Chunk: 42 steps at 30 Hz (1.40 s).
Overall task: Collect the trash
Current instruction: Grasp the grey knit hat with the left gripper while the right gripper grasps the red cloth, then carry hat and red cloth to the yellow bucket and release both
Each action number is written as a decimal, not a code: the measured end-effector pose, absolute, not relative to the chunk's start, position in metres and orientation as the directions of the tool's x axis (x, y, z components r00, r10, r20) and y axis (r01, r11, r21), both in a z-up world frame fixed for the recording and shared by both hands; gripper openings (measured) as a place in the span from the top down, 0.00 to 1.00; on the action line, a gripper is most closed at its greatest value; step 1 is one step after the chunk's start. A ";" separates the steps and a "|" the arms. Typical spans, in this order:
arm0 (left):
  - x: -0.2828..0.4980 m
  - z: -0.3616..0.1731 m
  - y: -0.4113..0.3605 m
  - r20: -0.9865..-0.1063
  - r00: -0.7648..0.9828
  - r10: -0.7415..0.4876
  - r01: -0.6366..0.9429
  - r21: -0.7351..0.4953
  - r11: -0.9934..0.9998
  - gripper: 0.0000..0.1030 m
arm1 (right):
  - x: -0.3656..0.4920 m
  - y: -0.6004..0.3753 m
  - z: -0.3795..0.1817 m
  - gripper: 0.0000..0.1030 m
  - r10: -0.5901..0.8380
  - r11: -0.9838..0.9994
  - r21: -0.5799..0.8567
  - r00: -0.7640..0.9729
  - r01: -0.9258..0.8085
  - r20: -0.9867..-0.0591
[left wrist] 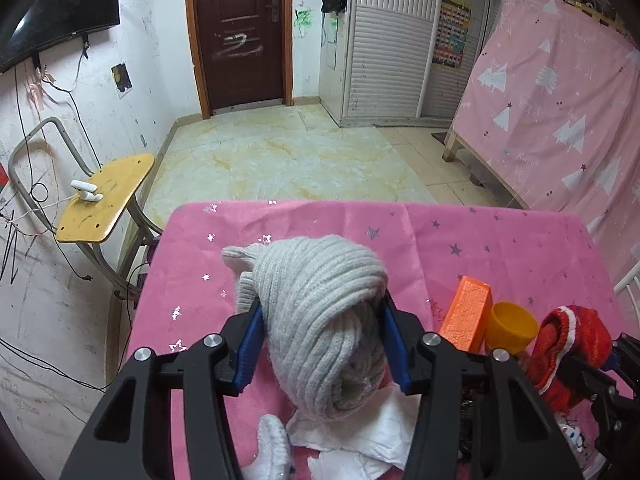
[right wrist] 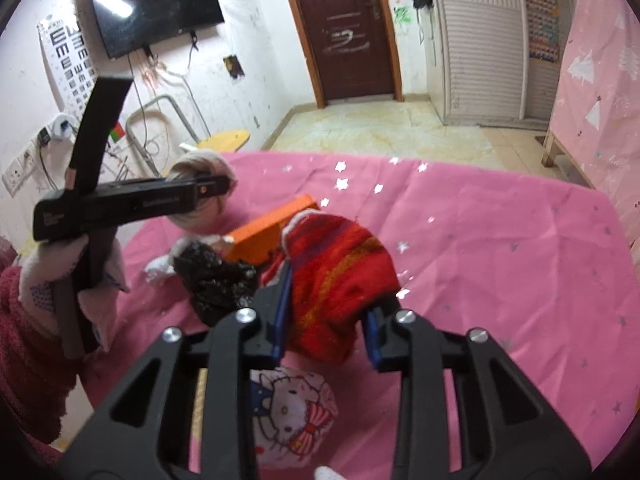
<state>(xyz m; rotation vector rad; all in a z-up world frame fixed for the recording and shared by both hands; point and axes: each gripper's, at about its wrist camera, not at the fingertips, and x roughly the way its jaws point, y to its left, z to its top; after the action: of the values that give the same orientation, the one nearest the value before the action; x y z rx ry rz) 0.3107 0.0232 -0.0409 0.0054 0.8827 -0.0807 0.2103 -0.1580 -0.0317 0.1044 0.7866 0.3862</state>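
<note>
- The left tongs (left wrist: 322,344) are gripping a grey knit glove (left wrist: 320,320), its blue pads pressing into both sides of the bunched wool.
- The glove is hanging over the near part of the counter (left wrist: 500,240), which is wearing a pink cloth with silver stars.
- White tissue (left wrist: 360,440) is lying crumpled on the cloth just under the glove, at the near edge.
- The right tongs (right wrist: 326,320) are clamping a red knit glove (right wrist: 340,280) with orange stripes, held above the cloth.
- An orange block (left wrist: 466,312) is sitting to the right of the grey glove, touching a yellow cup (left wrist: 512,326) on its right.
- A black crumpled bag (right wrist: 216,280) is lying left of the red glove, next to the tissue.
- A cartoon-cat printed cloth (right wrist: 296,412) is lying near, below the right tongs.
- A gloved hand (right wrist: 52,280) is holding the left tool's handle at the left.
- A yellow chair (left wrist: 104,200) is standing far left beside the counter.
</note>
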 end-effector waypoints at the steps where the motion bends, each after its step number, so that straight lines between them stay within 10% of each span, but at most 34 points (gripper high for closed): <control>1: 0.308 -0.036 0.022 -0.765 0.640 -0.069 0.074 -0.029 0.997 0.57 | 0.209 -0.160 -0.029 0.72 0.378 0.925 0.236 0.646 -0.299 -0.663; 42: 0.174 0.057 -0.278 -0.655 0.656 -0.375 0.508 0.015 0.861 0.56 | 0.070 -0.426 -0.016 0.72 0.087 0.922 0.371 0.872 0.113 -0.482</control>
<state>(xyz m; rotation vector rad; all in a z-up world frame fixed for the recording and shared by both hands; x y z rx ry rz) 0.1736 -0.2778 0.0568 0.2042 0.6932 -0.5041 0.0702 -0.4260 -0.0163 0.4025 0.5157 -0.0141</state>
